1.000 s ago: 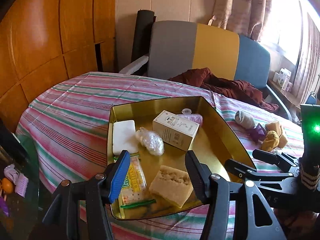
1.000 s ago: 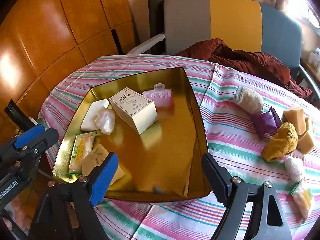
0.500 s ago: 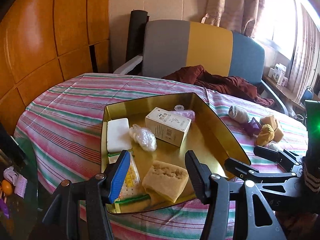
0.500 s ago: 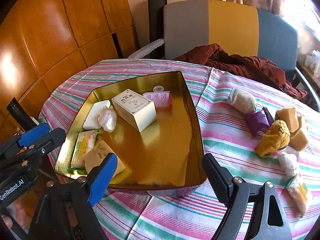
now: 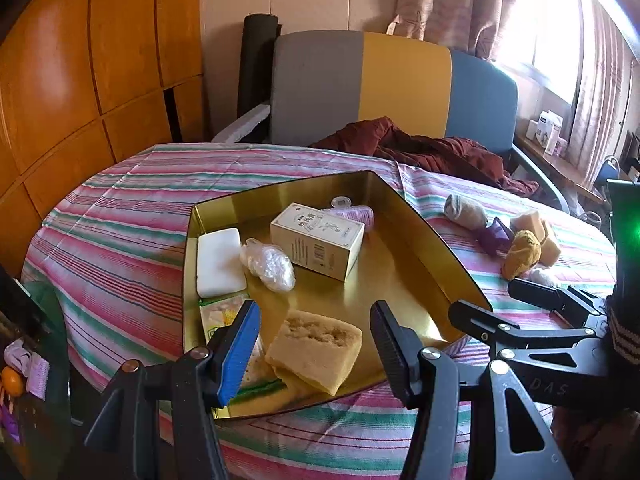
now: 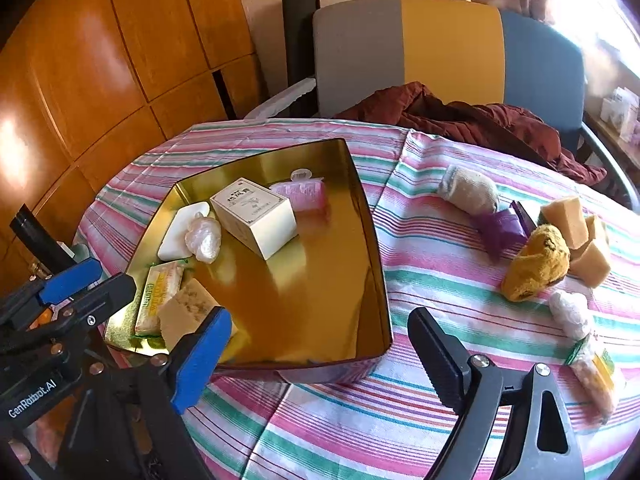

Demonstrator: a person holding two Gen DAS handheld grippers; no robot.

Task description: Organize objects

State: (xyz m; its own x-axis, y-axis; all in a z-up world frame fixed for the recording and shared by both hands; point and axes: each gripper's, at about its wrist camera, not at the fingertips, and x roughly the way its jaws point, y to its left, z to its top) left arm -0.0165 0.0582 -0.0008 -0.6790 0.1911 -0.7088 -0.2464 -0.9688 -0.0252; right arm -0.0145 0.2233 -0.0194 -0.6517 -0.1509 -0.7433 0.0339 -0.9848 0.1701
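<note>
So the gold tin [image 6: 372, 240] sits mid-desk with a sponge block [image 5: 316, 350], a white box [image 6: 256, 216] and soap already inside; the leftovers on the striped cloth to its right look light and squashy, like the mustard sock [image 6: 536, 264] and 2 sponge cubes [image 6: 568, 220], so I'd pinch across their middles; left gripper [image 5: 314, 344] hangs spread and empty over the tin's near corner; right gripper [image 6: 320, 356] is empty, jaws opening; plenty of bare cloth around, just mind the tin's thin rim.

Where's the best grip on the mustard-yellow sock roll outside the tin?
Probably across the middle of the mustard-yellow sock roll, from above, jaws spanning its narrow width. It lies lengthwise on the tablecloth with sponge blocks against its far side; the near side is free. The right gripper is nearest, jaws opening, empty.
</note>
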